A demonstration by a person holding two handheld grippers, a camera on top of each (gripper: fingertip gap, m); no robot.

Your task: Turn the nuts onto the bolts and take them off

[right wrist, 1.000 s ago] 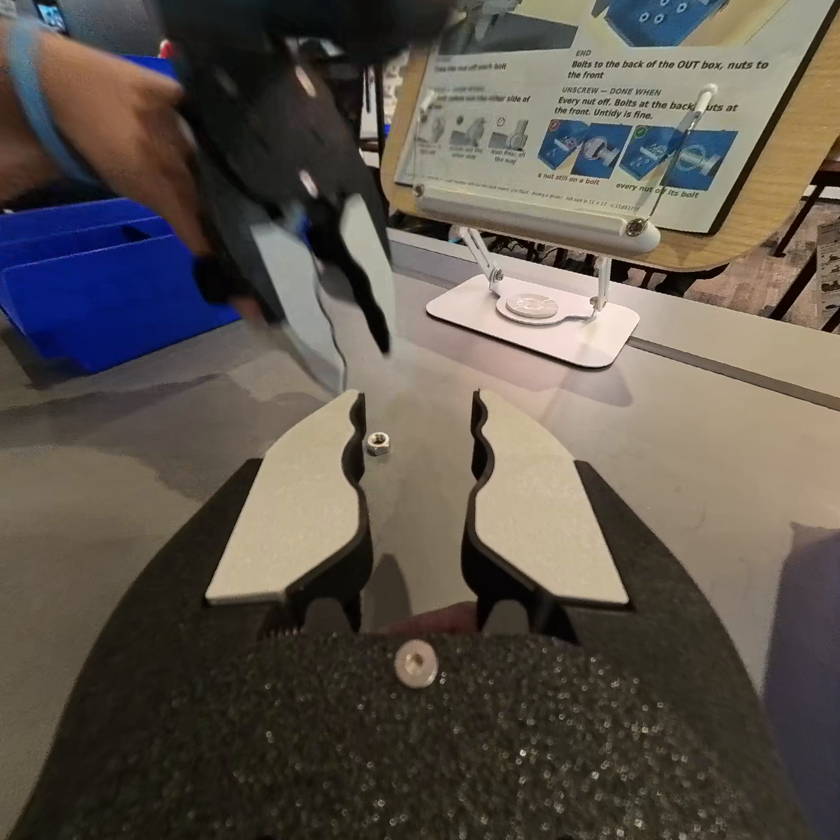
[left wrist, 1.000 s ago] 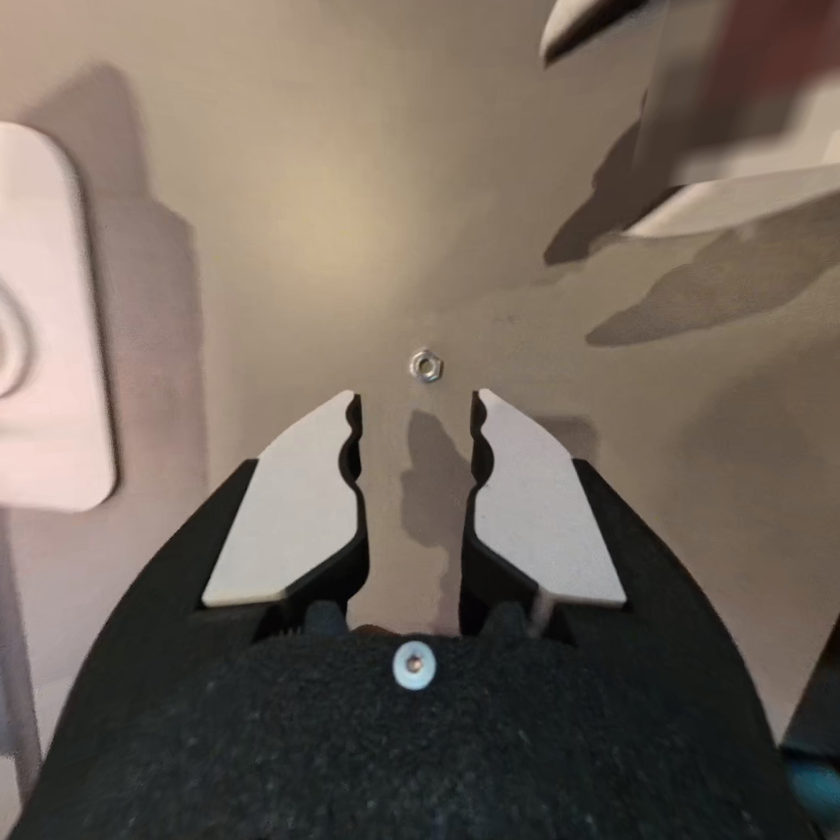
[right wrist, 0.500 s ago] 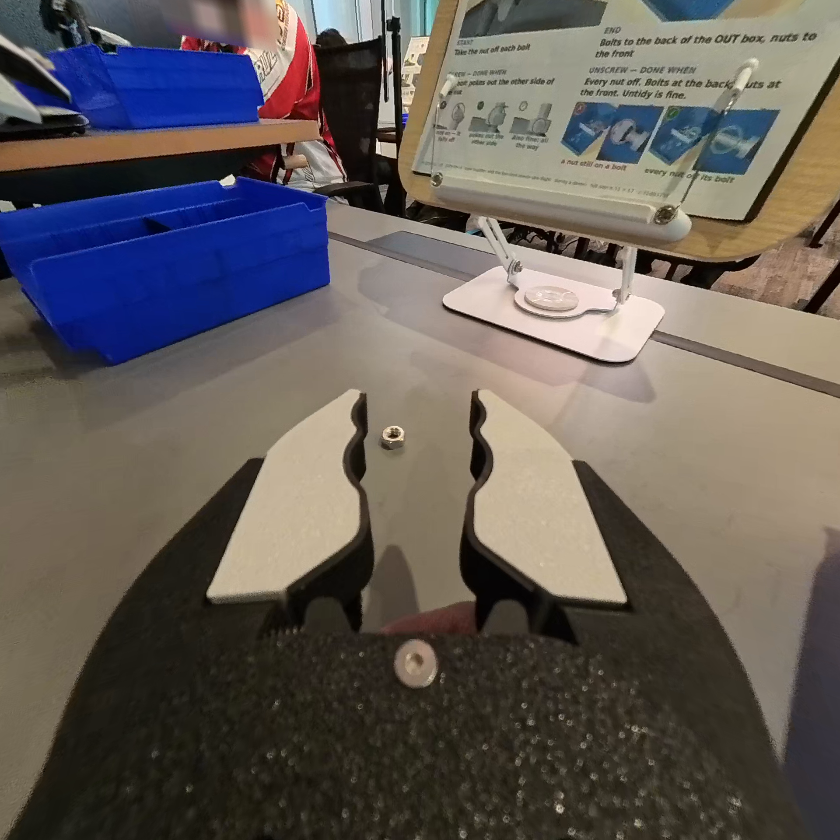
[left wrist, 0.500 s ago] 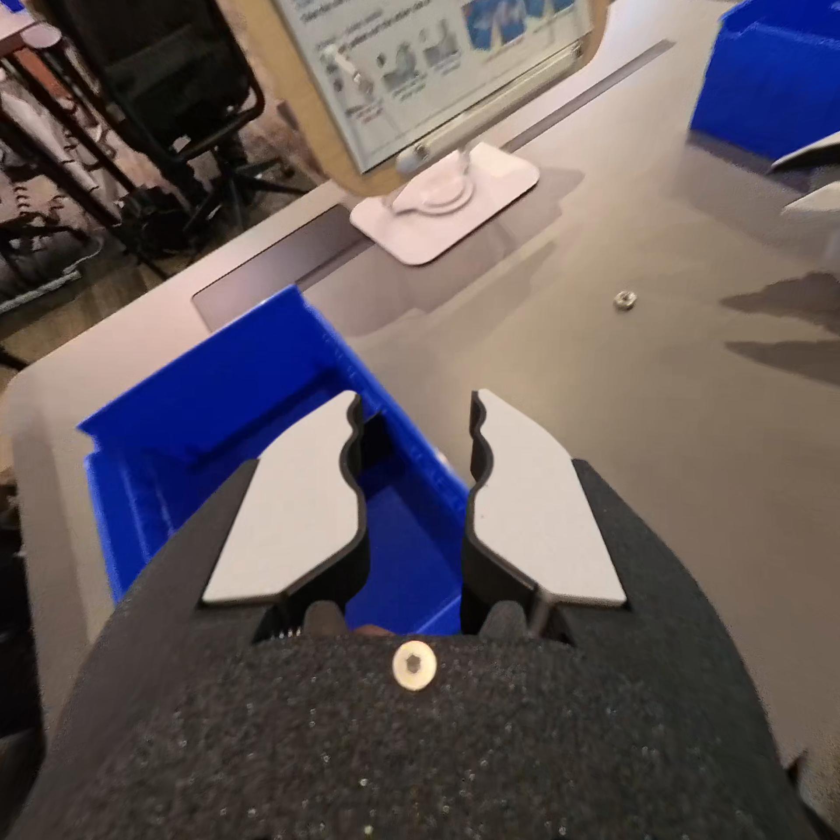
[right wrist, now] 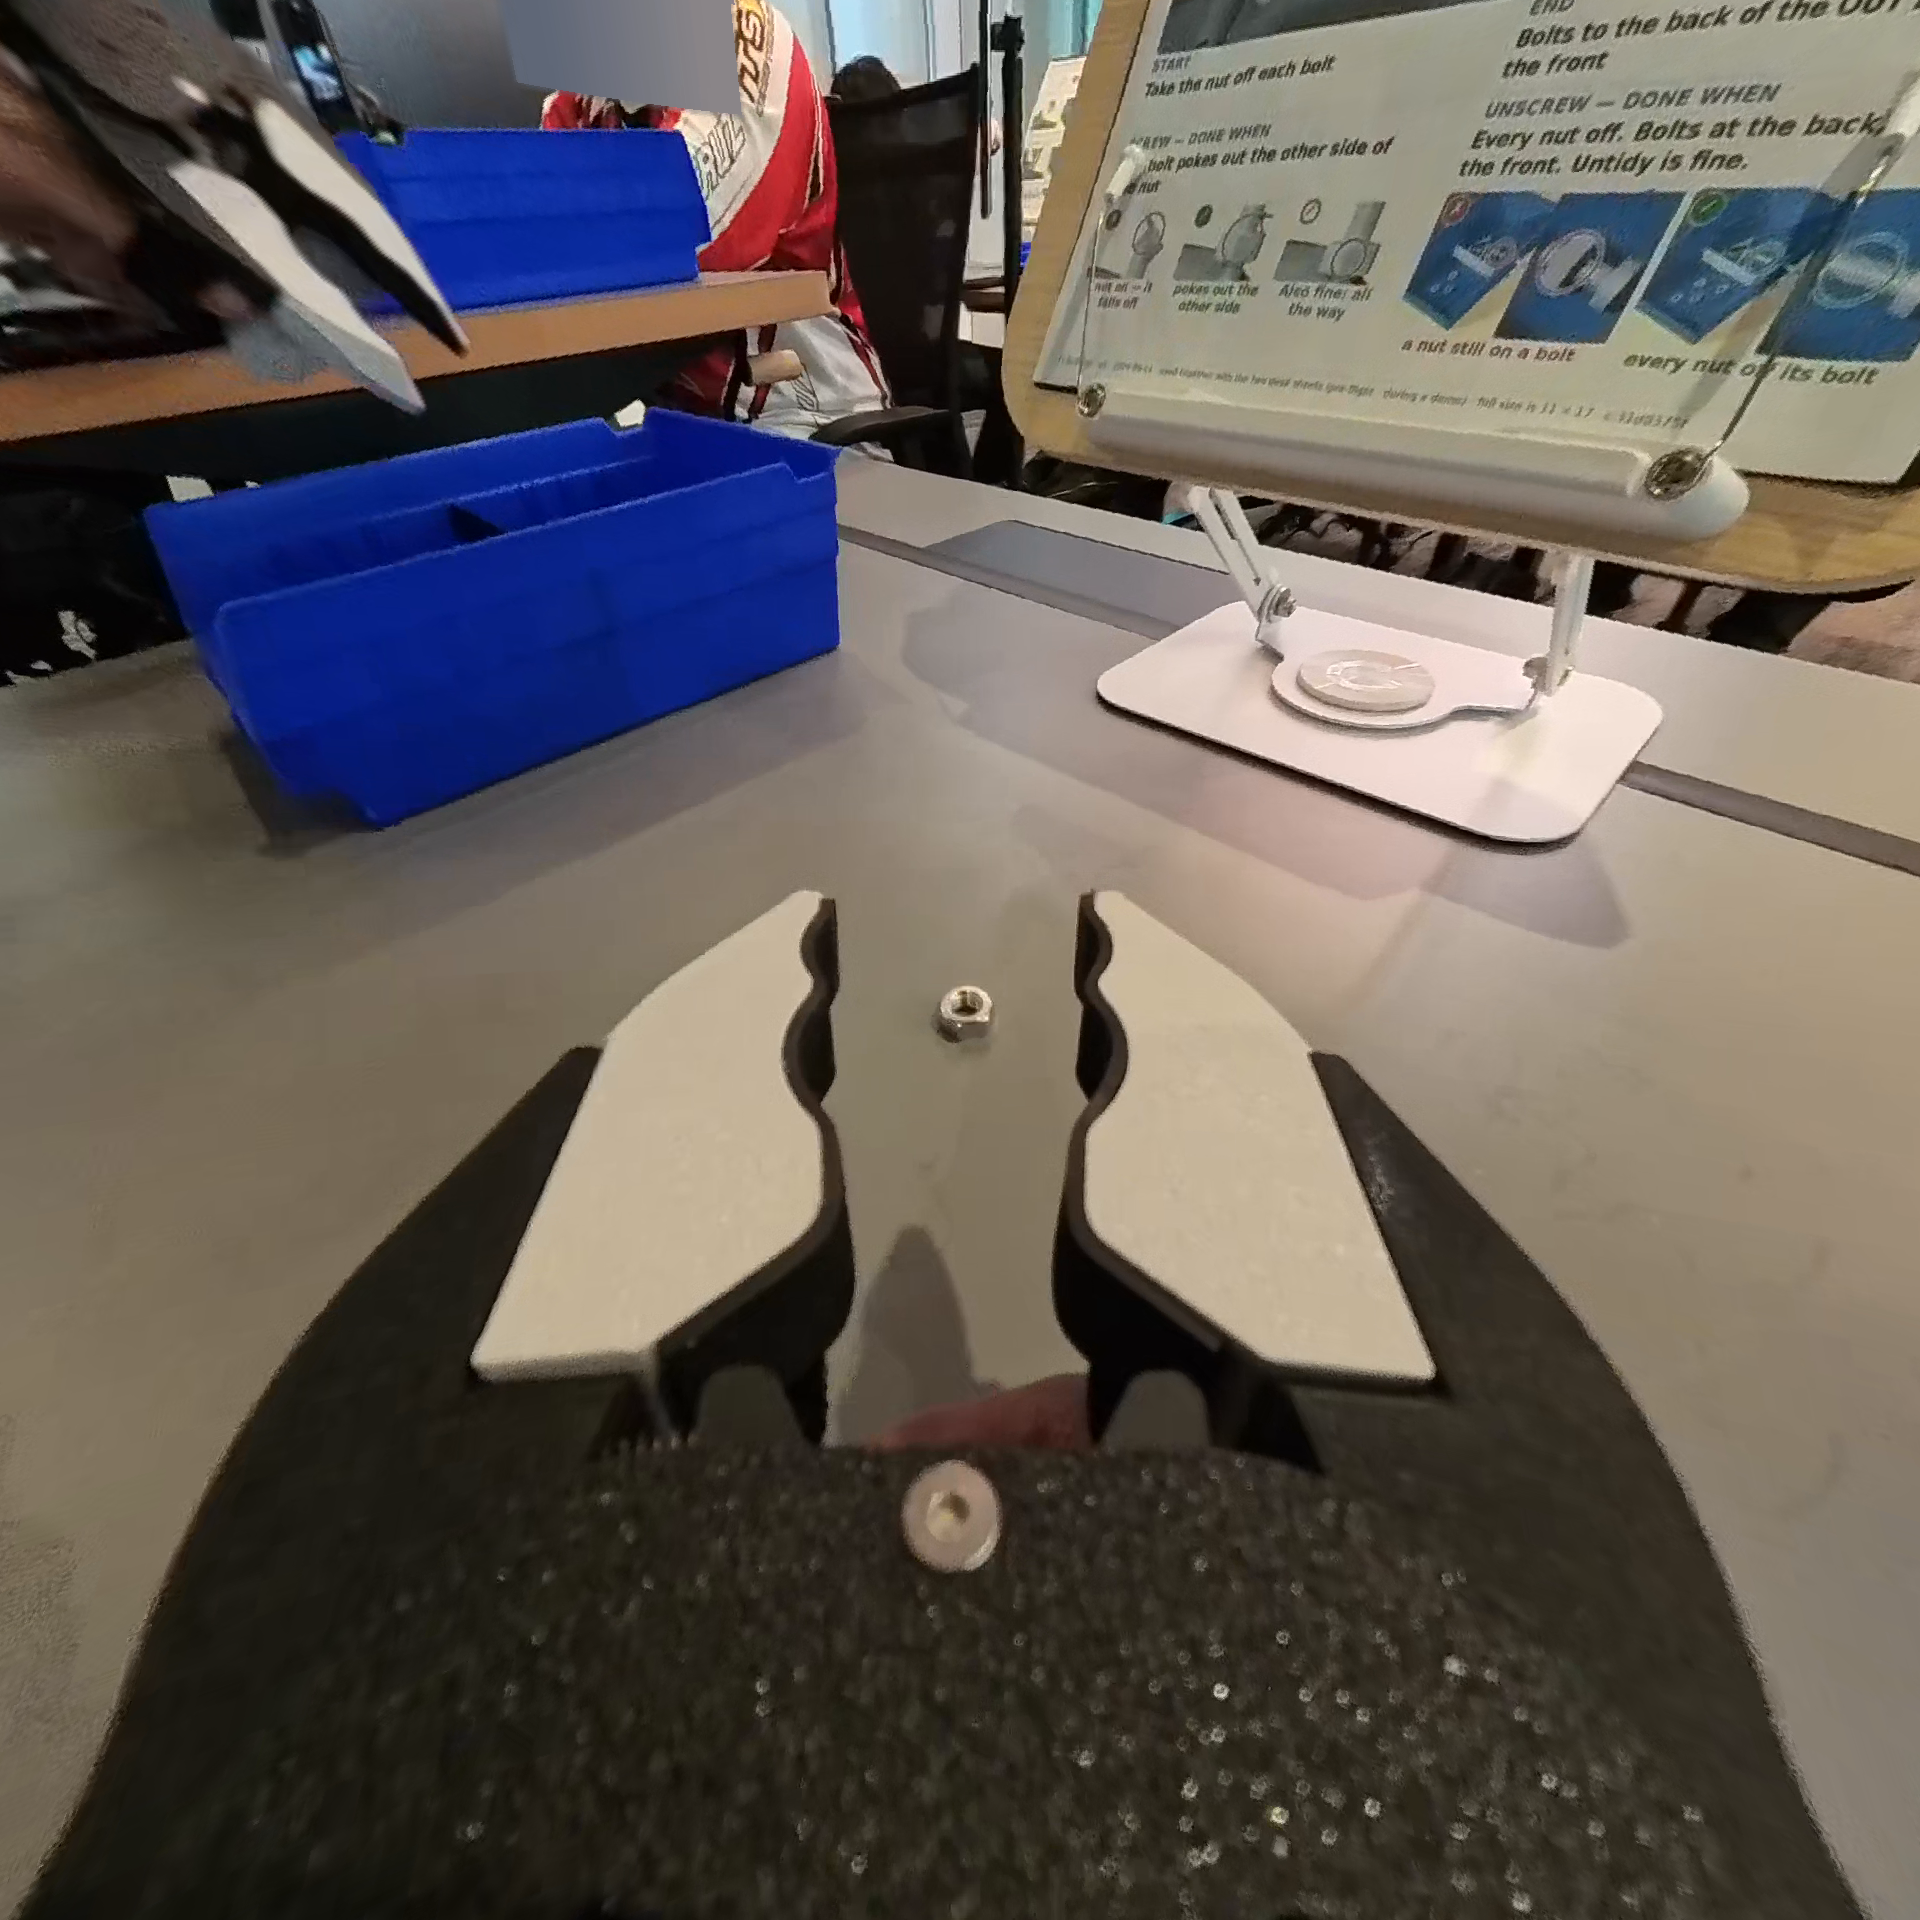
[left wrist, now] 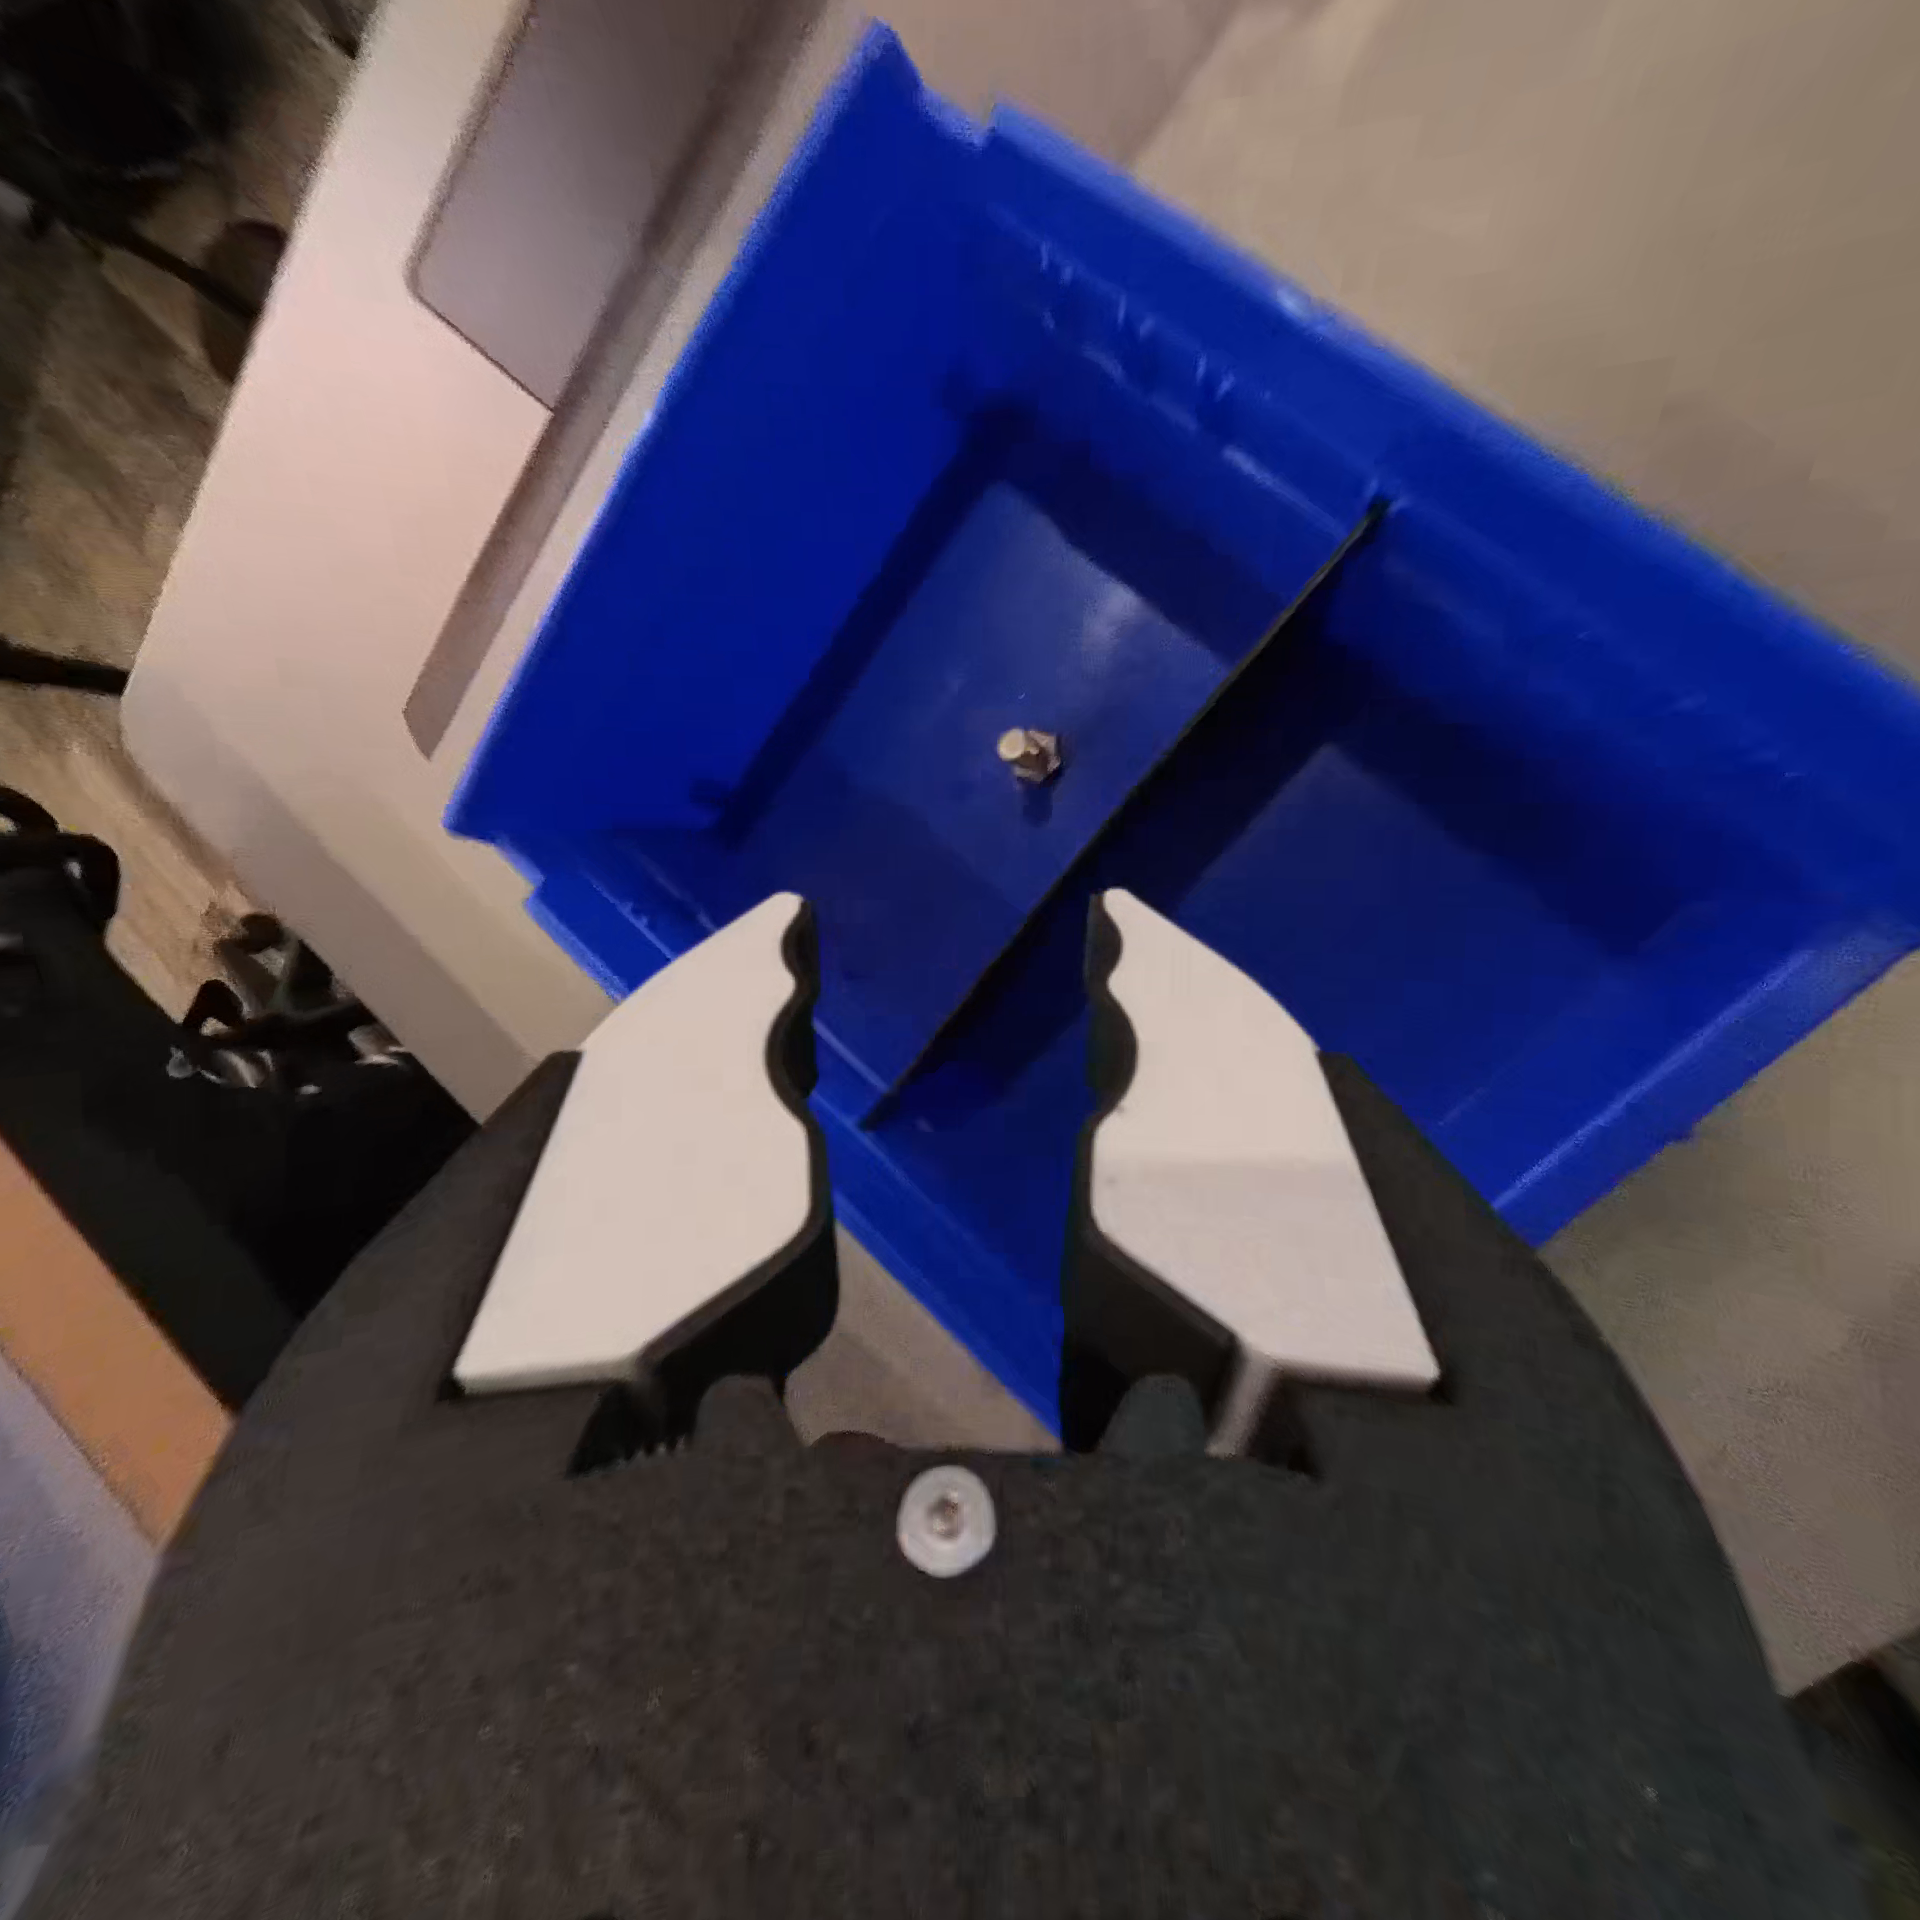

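Risk here: small parts, easy to knock or fumble. Right gripper [right wrist: 956, 914] released and empty, low over the bench [right wrist: 1351, 1039], nut [right wrist: 966, 1013] lying flat between its fingers. Left gripper [left wrist: 951, 914] likewise released, above the blue bin [left wrist: 790, 499], bolt [left wrist: 1029, 755] in the compartment just beside the divider [left wrist: 1195, 748]. Likely slips: nut skidding off if pinched off-centre; bolt rolling against the divider, hard to pinch.

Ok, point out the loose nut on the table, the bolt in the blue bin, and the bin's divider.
nut [right wrist: 966, 1013], right wrist view, on its top face.
bolt [left wrist: 1029, 753], left wrist view, on its head.
divider [left wrist: 1195, 758], left wrist view, on its dark top edge.
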